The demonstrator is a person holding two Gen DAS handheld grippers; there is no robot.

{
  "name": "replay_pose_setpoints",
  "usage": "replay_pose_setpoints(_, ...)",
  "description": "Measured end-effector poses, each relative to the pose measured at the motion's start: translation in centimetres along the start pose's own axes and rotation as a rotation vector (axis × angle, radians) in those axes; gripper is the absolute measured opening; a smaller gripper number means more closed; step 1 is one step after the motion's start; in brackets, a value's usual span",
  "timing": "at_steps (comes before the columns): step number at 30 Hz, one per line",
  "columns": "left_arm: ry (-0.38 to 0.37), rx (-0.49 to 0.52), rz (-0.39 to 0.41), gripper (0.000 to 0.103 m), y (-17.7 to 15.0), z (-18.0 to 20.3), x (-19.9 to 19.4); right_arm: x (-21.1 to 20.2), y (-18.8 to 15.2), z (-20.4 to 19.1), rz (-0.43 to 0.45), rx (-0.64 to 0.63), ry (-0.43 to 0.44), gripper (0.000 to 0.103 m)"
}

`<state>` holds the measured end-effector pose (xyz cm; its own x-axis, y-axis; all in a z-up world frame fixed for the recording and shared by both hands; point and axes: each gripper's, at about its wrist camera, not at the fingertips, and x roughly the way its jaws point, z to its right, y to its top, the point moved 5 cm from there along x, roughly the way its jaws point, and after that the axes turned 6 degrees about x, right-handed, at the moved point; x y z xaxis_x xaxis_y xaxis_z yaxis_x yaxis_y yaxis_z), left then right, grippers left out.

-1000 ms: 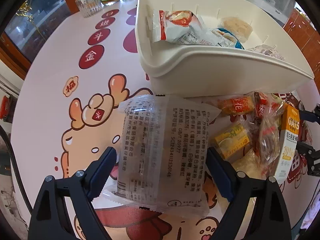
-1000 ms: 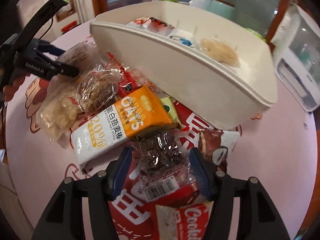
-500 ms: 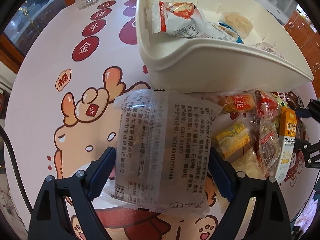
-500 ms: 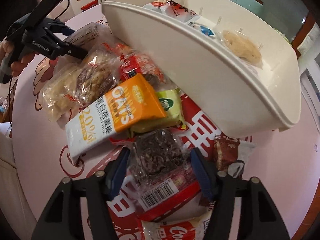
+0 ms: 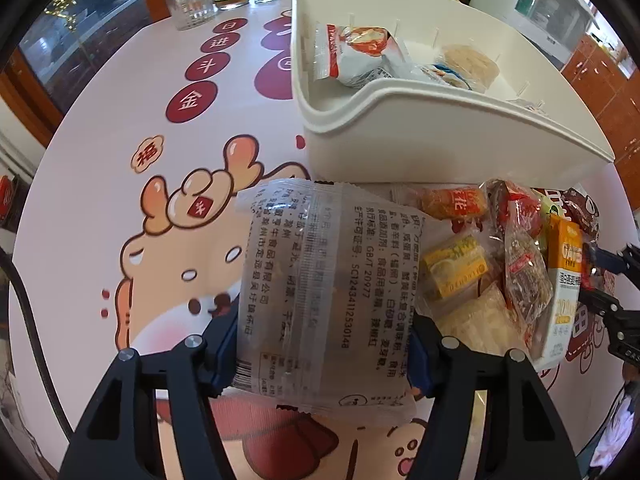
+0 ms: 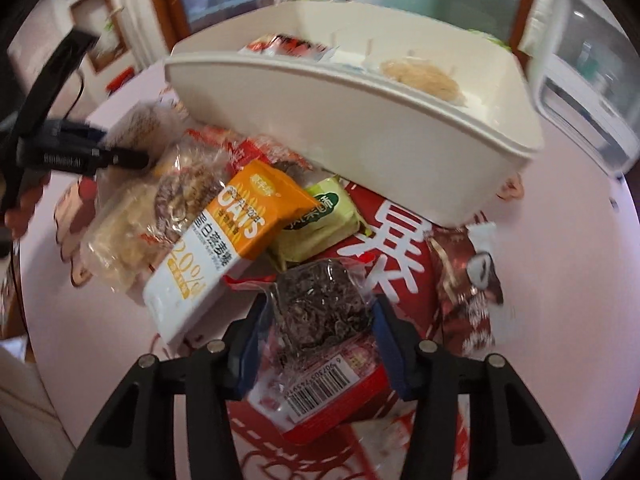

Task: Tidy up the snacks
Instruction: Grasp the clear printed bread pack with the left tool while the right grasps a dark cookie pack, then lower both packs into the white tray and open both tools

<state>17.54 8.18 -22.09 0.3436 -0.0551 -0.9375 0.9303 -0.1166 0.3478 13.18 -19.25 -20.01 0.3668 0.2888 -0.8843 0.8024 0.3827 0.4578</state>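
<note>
Clear printed snack wrapper [image 5: 324, 304] between closing left gripper [image 5: 324, 344] pads, steeply down-tilted, dark-filled red-ended barcode packet [image 6: 320, 344] between closing right gripper [image 6: 320, 340] pads, orange "OATS" box [image 6: 224, 248] adjacent.

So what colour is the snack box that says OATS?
The rectangular cardboard OATS box is orange on top and white below, clearest in the right wrist view.

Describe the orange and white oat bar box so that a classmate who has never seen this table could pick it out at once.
Start at the big white bin on the pink table. In front of it lies a heap of wrapped snacks, with the oat bar box slanting across its near side. It alone is a stiff carton, orange above and white below, printed OATS.
</note>
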Motion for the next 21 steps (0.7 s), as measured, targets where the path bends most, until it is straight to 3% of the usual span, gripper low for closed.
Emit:
replay_pose_setpoints(6,0.016,-0.013,0.041,0.065,-1.2,0.5,-2.7,-3.6,-0.8,-0.5,0.103,0.108,-0.028,0.051)
replay_pose_setpoints(10,0.034,0.015,0.118,0.065,-0.7,1.7,-6.0,-6.5,-0.7,-1.8,0.175,0.16,-0.042,0.051)
replay_pose_setpoints(15,0.033,0.041,0.244,0.065,1.7,3.3,-11.3,-9.9,0.5,-3.8,0.248,0.185,-0.034,0.051)
replay_pose_setpoints(21,0.024,0.073,0.384,0.065,6.1,5.1,-17.1,-13.4,4.8,-5.1,0.341,0.225,-0.054,0.051)
